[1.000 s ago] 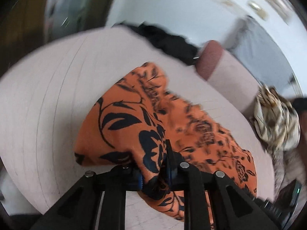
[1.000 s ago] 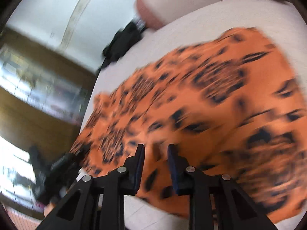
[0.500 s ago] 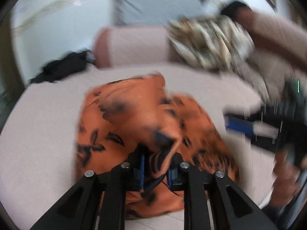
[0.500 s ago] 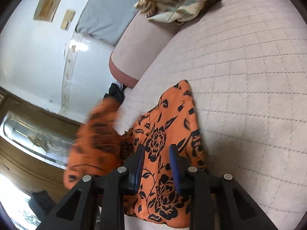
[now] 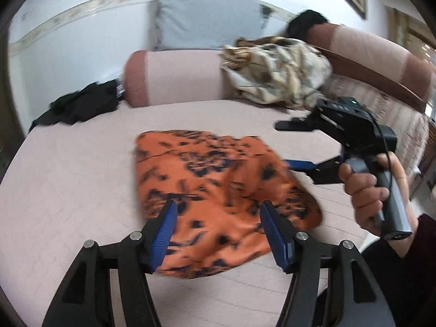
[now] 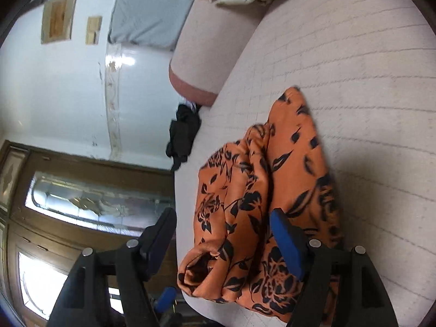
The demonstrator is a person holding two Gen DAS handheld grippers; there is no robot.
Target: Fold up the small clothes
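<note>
An orange garment with a black flower print (image 5: pixel 218 188) lies folded over on the pale quilted mattress (image 5: pixel 70 190). My left gripper (image 5: pixel 218 212) hangs just above its near edge; its jaws are opening and no cloth is pinched between the blue pads. In the right wrist view the same orange garment (image 6: pixel 261 207) lies in two bunched layers near the mattress edge. My right gripper (image 6: pixel 223 215) is over it with jaws opening, and the cloth lies loose under the gap. The right gripper (image 5: pixel 297 147) also shows in the left wrist view, held by a hand (image 5: pixel 365 188).
A cream patterned cloth pile (image 5: pixel 275 73) rests against a pink bolster (image 5: pixel 177 76) at the back. A black garment (image 5: pixel 81 106) lies at the far left corner. A grey pillow (image 5: pixel 207 19) leans on the wall. A second bolster (image 5: pixel 381 62) runs along the right side.
Both grippers let go of the orange garment and their jaws spread wide. The garment dropped onto the mattress, folded over itself. Both hands rolled and drew back from it.
</note>
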